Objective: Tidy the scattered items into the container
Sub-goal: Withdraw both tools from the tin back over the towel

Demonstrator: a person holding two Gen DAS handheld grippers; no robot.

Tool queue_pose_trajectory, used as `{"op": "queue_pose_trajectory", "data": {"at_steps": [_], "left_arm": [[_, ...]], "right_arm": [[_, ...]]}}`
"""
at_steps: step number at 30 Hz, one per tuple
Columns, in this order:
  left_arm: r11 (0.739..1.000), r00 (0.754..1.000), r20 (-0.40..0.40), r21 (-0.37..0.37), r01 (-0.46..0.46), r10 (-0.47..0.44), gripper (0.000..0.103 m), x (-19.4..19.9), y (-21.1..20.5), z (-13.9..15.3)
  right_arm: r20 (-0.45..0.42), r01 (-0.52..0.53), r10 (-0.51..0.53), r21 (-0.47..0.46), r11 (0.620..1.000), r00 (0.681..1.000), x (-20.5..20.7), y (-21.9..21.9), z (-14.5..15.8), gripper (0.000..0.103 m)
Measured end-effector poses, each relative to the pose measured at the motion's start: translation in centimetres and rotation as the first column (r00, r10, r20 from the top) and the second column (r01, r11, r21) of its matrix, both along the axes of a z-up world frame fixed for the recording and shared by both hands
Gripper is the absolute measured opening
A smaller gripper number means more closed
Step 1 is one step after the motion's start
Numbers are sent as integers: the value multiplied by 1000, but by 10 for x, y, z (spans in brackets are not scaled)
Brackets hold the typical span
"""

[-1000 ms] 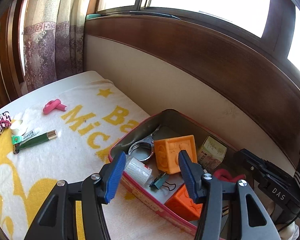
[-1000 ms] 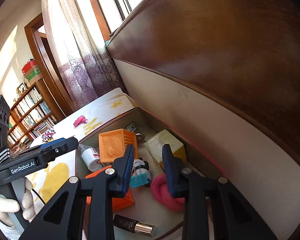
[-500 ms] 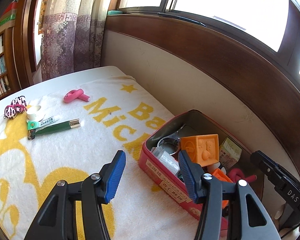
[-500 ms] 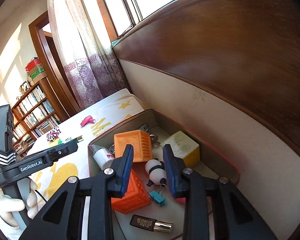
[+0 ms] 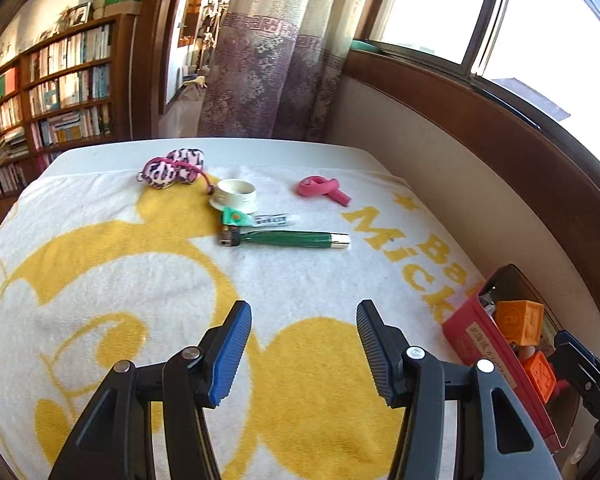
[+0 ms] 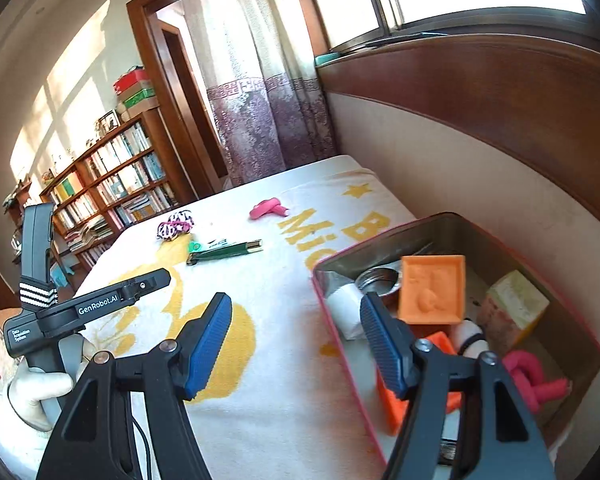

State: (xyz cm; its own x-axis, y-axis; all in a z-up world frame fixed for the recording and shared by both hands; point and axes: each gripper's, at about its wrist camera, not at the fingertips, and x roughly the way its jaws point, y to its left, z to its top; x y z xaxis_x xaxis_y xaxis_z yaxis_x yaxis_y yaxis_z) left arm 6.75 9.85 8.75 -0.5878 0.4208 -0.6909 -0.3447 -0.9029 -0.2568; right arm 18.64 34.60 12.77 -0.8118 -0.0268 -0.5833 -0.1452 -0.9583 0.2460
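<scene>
Item: my left gripper (image 5: 300, 344), swung off the red tin (image 5: 496, 348) toward the green pen (image 5: 296, 239); spread, empty. My right gripper (image 6: 296, 340): widened, empty. Next pickup pending.

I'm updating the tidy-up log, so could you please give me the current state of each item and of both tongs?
left tongs: open, empty
right tongs: open, empty
red tin: lidless, partly filled
orange block: in the tin
green pen: lying on the towel
pink twist: on the towel
white tape roll: on the towel
leopard hair tie: on the towel
</scene>
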Motion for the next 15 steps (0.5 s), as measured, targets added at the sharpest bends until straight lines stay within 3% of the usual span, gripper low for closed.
{"op": "queue_pose_trajectory", "data": {"at_steps": [3, 7, 15], "left_arm": [[997, 997, 0, -4, -74, 74, 57, -10, -36, -4], [990, 990, 3, 8, -140, 140, 56, -18, -70, -10], [987, 987, 45, 19, -157, 156, 56, -25, -94, -31]], "right_arm": [[16, -69, 69, 0, 998, 998, -22, -25, -2, 80], [38, -123, 123, 2, 992, 992, -55, -54, -9, 81], [110, -114, 121, -65, 991, 987, -133, -73, -35, 81]]}}
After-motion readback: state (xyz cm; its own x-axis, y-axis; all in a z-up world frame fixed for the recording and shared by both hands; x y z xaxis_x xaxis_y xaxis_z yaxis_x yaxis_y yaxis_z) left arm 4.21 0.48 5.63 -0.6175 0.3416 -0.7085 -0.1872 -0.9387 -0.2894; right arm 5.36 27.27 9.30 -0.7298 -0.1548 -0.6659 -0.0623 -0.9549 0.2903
